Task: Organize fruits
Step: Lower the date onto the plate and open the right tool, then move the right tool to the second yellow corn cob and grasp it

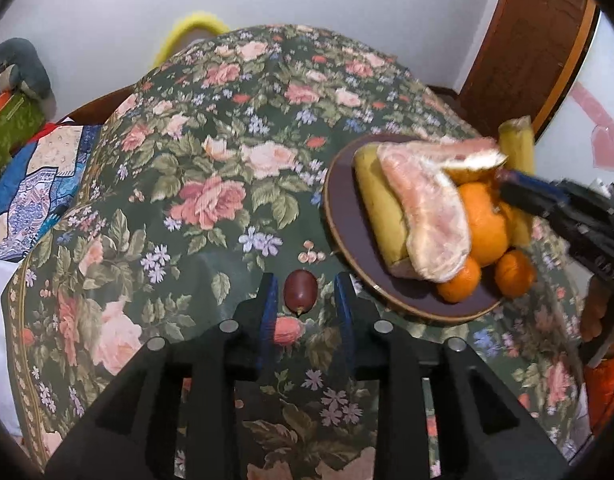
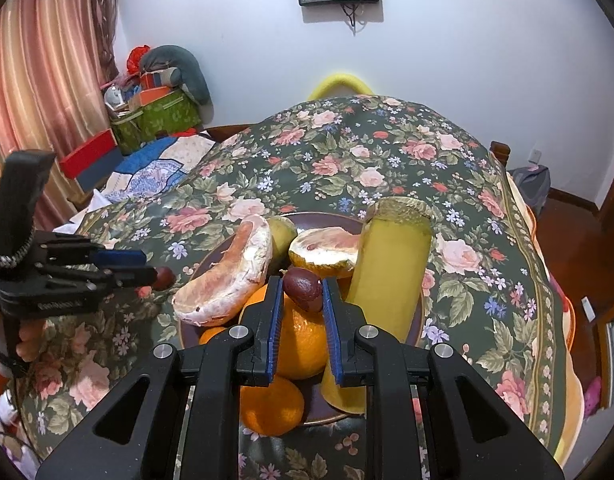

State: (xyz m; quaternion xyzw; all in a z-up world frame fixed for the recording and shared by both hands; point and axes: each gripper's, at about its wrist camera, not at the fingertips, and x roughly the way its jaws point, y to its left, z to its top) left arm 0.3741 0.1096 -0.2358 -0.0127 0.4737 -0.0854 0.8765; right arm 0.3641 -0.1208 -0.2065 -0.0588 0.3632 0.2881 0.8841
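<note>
A small dark red fruit point(image 1: 300, 292) lies on the floral cloth between the blue pads of my left gripper point(image 1: 305, 280), with a gap on each side, so that gripper is open. To its right stands a dark plate point(image 1: 343, 216) piled with pomelo segments point(image 1: 427, 216), oranges point(image 1: 483, 224) and yellow-green pieces point(image 1: 379, 204). In the right wrist view my right gripper point(image 2: 301, 282) is shut on a second dark red fruit point(image 2: 303, 290), held just above the oranges point(image 2: 303, 344) on the plate point(image 2: 327, 220). The left gripper point(image 2: 151, 266) shows at the left, beside the plate.
The floral cloth point(image 1: 227, 160) covers a round table that drops away on all sides. A quilt and boxes point(image 2: 155, 120) lie beyond the left edge, and a wooden door point(image 1: 539, 40) stands at the back right. A person's hand point(image 1: 595, 316) shows at the right.
</note>
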